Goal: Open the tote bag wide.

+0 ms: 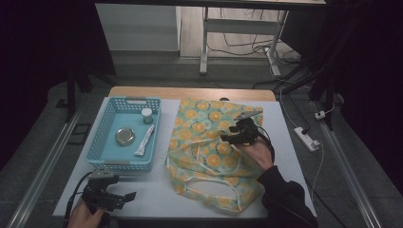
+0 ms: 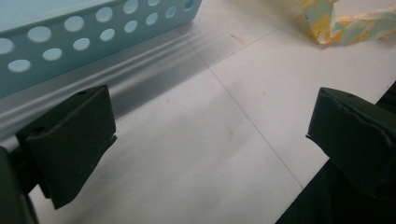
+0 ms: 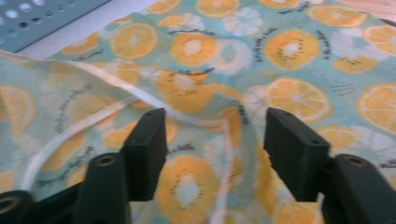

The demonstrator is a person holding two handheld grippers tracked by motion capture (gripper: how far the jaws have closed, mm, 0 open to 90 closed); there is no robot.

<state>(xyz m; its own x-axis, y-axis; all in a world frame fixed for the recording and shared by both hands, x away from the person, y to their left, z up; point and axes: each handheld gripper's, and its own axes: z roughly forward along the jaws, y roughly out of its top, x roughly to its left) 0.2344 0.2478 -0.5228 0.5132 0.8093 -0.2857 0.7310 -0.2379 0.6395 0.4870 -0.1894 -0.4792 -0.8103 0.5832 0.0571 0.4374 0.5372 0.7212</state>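
Note:
A fabric bag (image 1: 209,142) printed with orange slices lies flat on the white table (image 1: 157,190), right of a light blue basket (image 1: 107,164). My right gripper (image 1: 233,135) hovers over the bag's middle, pointing left. In the right gripper view its jaws (image 3: 215,126) stand apart above a raised fold of the bag (image 3: 289,51), and a white strap (image 3: 70,130) runs beside them; the pads are not pressing the cloth. My left gripper (image 1: 126,197) rests near the table's front left corner, open, with bare table between its jaws (image 2: 210,116).
The basket holds a round tin (image 1: 124,136), a small jar (image 1: 147,115) and a white tube (image 1: 145,141). Its perforated wall (image 2: 70,42) is just ahead of the left gripper. A power strip (image 1: 306,138) lies on the floor to the right.

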